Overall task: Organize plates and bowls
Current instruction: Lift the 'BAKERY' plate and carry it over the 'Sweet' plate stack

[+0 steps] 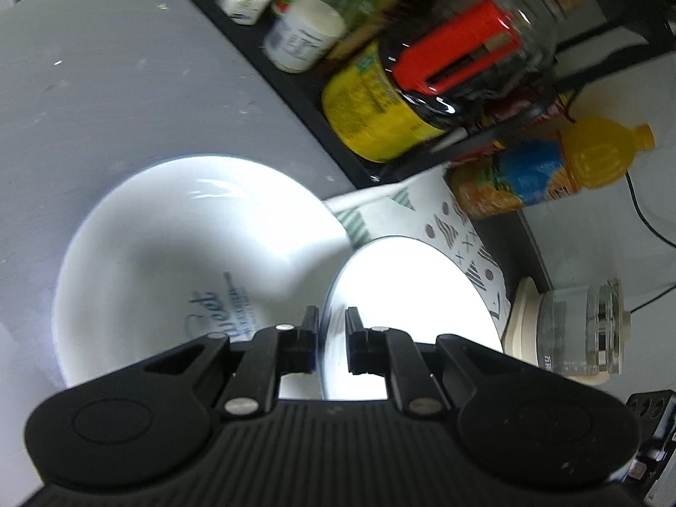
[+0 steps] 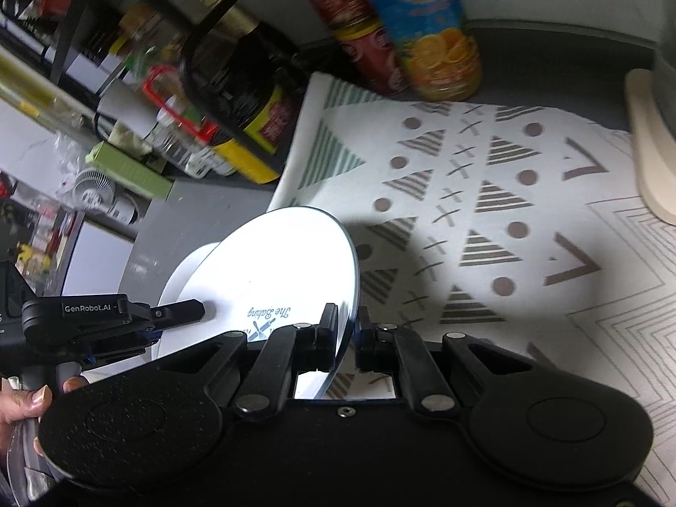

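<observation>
A white plate with a thin dark rim hangs tilted over the patterned mat. My left gripper is shut on its near rim. In the right wrist view the same plate, printed "The Baking", has its rim pinched in my shut right gripper. The left gripper grips the plate's opposite edge. A white bowl with blue "Sweet" lettering sits on the grey table beside the plate. Part of that bowl shows behind the plate.
A black rack with jars and bottles runs along the back. Tall snack cans stand at the patterned mat's far edge, with an orange bottle close by. A glass carafe is at the right. A person's hand holds the left gripper.
</observation>
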The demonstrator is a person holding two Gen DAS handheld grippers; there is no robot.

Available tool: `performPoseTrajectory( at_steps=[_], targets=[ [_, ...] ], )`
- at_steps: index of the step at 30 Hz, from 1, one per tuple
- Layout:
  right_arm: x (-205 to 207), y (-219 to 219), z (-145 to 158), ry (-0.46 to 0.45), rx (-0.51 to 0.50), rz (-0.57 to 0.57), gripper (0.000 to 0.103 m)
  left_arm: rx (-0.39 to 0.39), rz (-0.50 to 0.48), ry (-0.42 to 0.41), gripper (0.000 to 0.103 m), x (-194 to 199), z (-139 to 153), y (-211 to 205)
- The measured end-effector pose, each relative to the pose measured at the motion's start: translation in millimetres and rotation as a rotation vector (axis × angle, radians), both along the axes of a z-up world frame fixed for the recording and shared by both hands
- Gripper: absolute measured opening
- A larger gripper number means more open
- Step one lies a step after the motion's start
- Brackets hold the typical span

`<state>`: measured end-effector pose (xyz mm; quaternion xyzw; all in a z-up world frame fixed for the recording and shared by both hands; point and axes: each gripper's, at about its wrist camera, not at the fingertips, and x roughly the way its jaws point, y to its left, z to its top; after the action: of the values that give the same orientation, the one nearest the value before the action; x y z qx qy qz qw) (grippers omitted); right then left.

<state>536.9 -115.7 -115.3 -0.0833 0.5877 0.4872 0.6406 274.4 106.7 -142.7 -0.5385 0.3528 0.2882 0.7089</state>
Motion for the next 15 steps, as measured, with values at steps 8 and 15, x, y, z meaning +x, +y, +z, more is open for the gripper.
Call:
performPoseTrajectory(
  at_steps=[8,15],
  targets=[
    [-15.6,14.2,-4.2,0.007,-0.011,0.055,0.008,-0.016,0.051,0.010,0.010,-25.6,-8.7,0.9],
    [-27.4,24.9,-1.5,-0.006,-0.011,0.084,0.008,-0.024,0.071,0.023,0.010,-41.4,-15.6,3.6]
  ],
)
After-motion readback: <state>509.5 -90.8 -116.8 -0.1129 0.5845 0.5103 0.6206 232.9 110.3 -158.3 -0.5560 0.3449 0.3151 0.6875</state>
